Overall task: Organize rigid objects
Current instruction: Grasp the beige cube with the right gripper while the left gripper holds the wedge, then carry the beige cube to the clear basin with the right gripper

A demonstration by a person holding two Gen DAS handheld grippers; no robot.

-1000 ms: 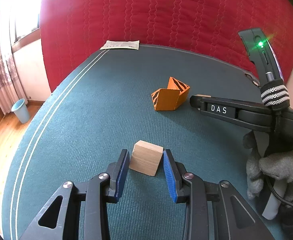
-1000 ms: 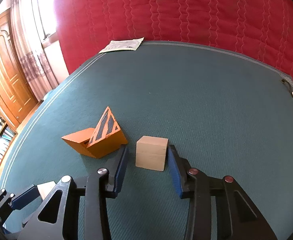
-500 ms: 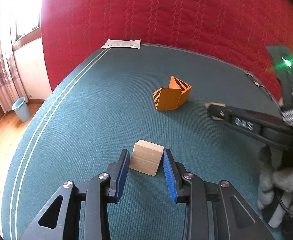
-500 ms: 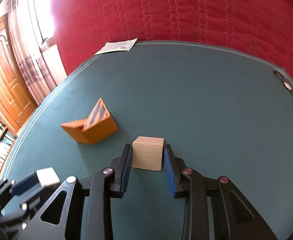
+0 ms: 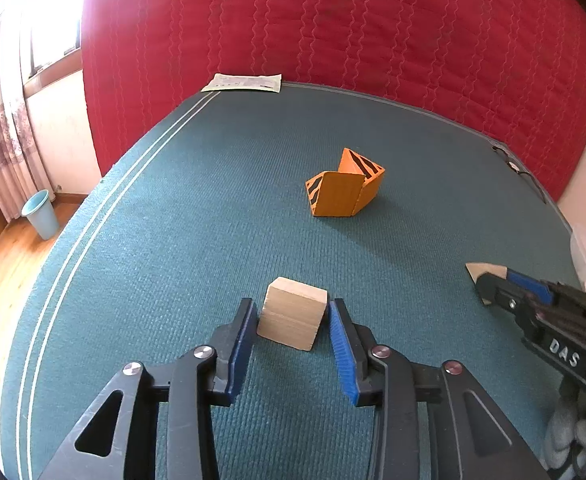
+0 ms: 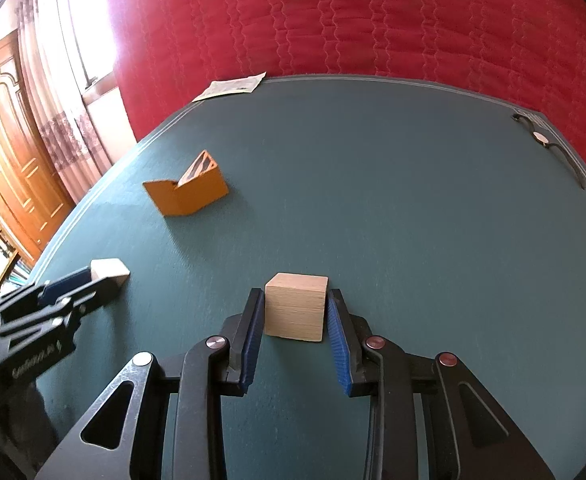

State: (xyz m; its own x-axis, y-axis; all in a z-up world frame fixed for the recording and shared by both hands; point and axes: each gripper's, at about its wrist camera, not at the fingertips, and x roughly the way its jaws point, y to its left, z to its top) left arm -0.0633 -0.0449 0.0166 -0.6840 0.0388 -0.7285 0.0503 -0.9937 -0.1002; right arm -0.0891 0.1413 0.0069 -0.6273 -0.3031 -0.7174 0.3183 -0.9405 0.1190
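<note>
On the teal carpeted table, an orange striped wooden wedge block sat mid-table. The left gripper was opening around one pale wooden cube; the right gripper clenched another pale cube. Release might nudge the freed cube askew.
</note>
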